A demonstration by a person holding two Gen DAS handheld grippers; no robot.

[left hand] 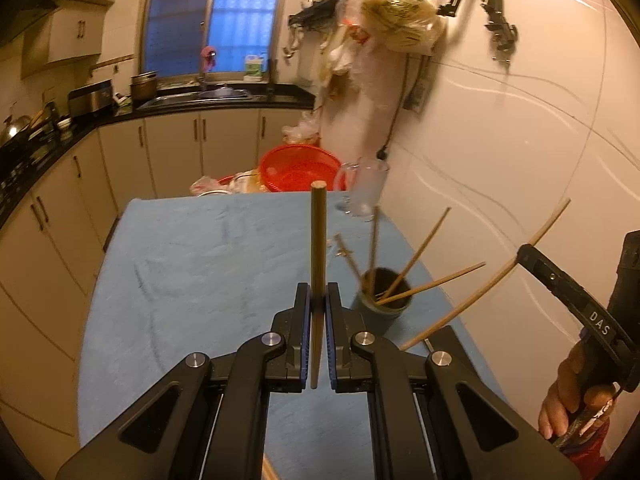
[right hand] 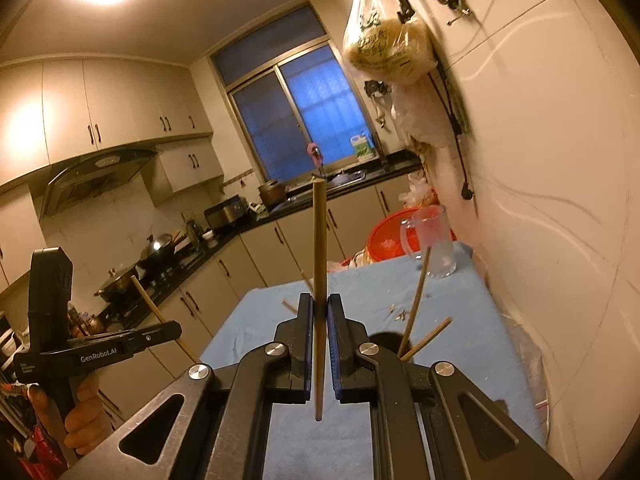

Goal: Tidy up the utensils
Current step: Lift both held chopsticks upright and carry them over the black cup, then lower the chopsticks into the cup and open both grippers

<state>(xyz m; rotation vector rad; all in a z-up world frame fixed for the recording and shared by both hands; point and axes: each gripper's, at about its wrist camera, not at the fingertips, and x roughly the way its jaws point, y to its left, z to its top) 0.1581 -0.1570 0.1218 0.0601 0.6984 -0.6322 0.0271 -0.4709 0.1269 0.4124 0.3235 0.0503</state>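
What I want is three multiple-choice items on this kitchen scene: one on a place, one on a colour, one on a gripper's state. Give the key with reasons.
1. The dark cup stands:
A on the floor
B on the blue cloth near the wall
C on a chair

2. The basket behind the glass mug is:
A red
B green
C white

3. The left gripper is:
A open, empty
B shut on a spoon
C shut on a chopstick

Key: B, the cup rests on the cloth; A, the mesh is red; C, the pads clamp the stick.
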